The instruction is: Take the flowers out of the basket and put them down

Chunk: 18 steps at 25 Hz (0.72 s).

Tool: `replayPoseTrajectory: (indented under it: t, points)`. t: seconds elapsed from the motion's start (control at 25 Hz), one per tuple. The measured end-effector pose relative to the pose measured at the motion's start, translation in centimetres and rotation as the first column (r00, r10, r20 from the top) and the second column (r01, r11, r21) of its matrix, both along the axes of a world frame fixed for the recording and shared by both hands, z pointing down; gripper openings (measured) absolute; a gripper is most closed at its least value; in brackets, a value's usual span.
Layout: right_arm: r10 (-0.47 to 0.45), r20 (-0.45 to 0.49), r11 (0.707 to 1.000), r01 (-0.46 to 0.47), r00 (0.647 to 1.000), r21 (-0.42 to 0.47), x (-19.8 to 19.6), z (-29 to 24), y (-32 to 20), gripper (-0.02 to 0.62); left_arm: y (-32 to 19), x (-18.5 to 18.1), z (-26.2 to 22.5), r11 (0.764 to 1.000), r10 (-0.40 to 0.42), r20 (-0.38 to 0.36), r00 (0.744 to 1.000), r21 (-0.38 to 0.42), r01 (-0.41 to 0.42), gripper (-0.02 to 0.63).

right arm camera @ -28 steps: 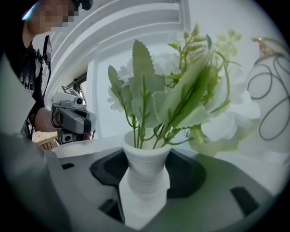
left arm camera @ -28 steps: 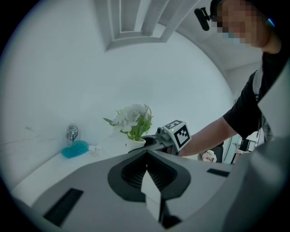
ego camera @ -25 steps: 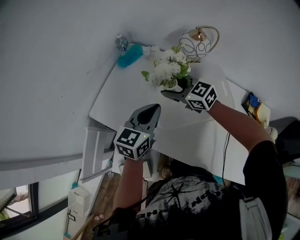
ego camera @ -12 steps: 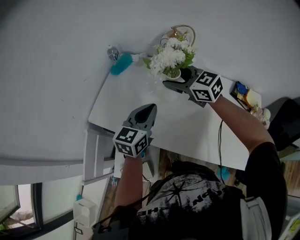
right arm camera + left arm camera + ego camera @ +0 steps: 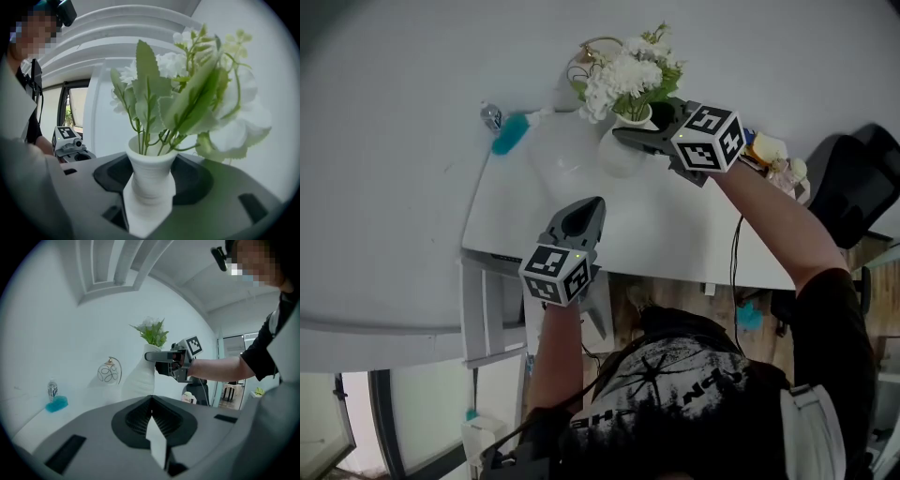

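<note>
I'm getting soft, even, cool light all over, and the white table (image 5: 675, 234) is washing out a bit. Both gripper views are bending hard, with corners going black. The flowers (image 5: 187, 93) are blurring up close, and the window (image 5: 75, 110) is blowing out.

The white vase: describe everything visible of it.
The white vase looks matte and ceramic, finely ribbed, with a flared lip, a narrow neck and a wider body below. It stands upright and holds green stems with white flowers. The right gripper is shut on its neck. It is over the white table, near the wall; whether its base touches the table cannot be told.
</note>
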State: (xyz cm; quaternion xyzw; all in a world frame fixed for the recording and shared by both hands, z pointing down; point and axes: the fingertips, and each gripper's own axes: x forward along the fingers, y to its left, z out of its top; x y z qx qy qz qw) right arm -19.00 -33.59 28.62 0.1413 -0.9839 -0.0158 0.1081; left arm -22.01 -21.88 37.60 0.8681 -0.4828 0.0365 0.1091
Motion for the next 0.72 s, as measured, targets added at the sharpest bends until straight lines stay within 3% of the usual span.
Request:
replayPoseTrajectory:
  t: [0.16,0.24,0.32,0.72]
  points:
    - [0.031,0.014,0.999,-0.031,0.999,0.021,3.2,-1.2,2.0,0.255,1.6,2.7,-0.4,1.000,0.027,0.008,1.000,0.013,-0.027,0.011]
    - [0.086,0.005,0.996,-0.086,0.996,0.028,5.5,-0.7,3.0,0.255,2.1,4.5,-0.3,0.996,0.084,0.011,0.996,0.015,-0.084,0.011]
    - [0.141,0.001,0.990,-0.141,0.990,0.025,7.9,0.1,3.8,0.255,2.4,6.1,-0.3,0.990,0.137,0.013,0.990,0.023,-0.137,0.011]
    - [0.240,-0.039,0.970,-0.242,0.970,-0.029,13.5,6.6,6.1,0.255,3.4,11.2,1.6,0.977,0.212,0.026,0.977,0.007,-0.212,0.011]
